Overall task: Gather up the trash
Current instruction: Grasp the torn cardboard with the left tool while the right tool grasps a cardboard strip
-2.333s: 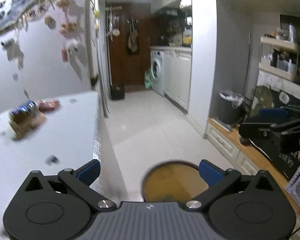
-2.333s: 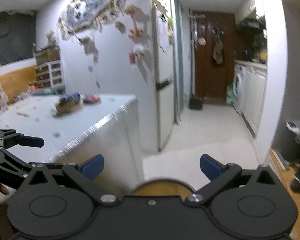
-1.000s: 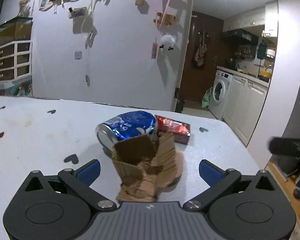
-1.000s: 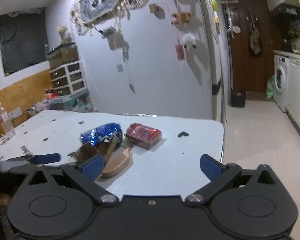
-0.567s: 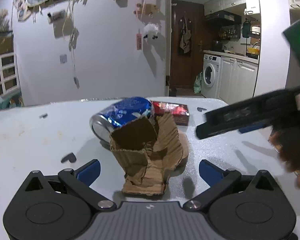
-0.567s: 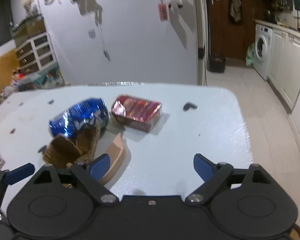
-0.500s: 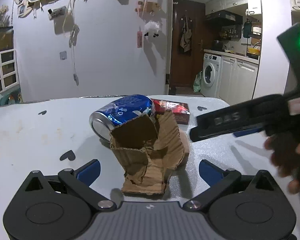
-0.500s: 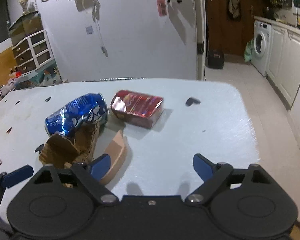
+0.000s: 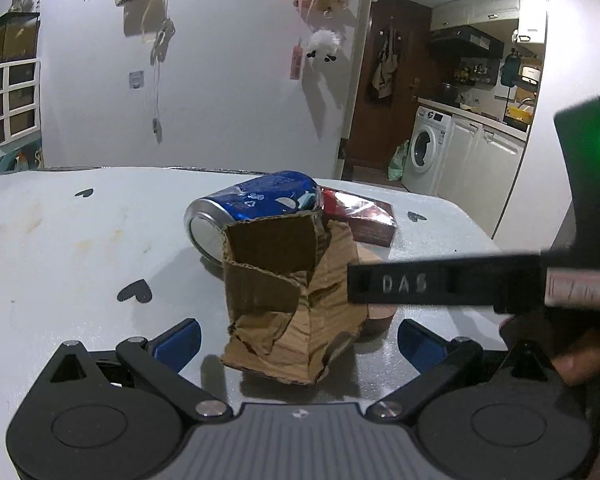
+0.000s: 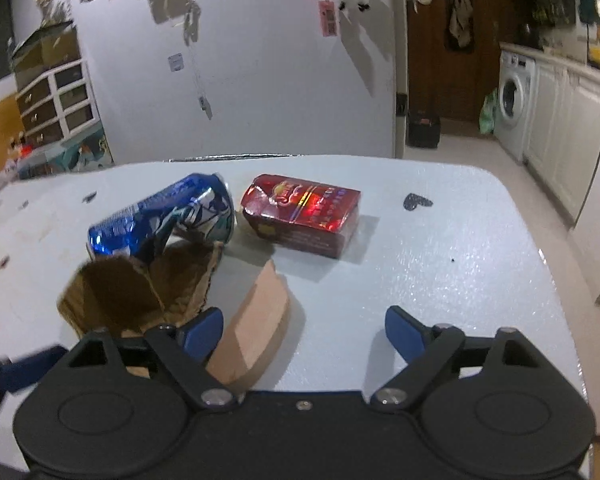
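Note:
On the white table [image 9: 80, 260] lies a heap of trash. It holds a dented blue can [image 9: 260, 204] on its side, a shiny red carton [image 9: 360, 216], a torn brown cardboard piece [image 9: 284, 292] and a pinkish-tan block [image 10: 260, 320]. My left gripper [image 9: 296, 340] is open, with the cardboard just ahead between its fingers and untouched. My right gripper [image 10: 302, 334] is closing its jaws. The block lies close by its left finger, and the pads press on nothing. In the right wrist view the can [image 10: 168, 216], carton [image 10: 304, 216] and cardboard [image 10: 140, 288] lie beyond the fingers.
One black finger of the right gripper [image 9: 440, 284] reaches across in front of the cardboard, held by a hand [image 9: 572, 360]. The table's rounded right edge [image 10: 540, 248] drops to a tiled floor. A washing machine [image 9: 424, 152] and cabinets stand beyond; a white wall rises behind.
The right gripper has come down and closer to the trash, its finger now crossing the left wrist view. Its jaws have narrowed a little. The left gripper edged slightly nearer the cardboard.

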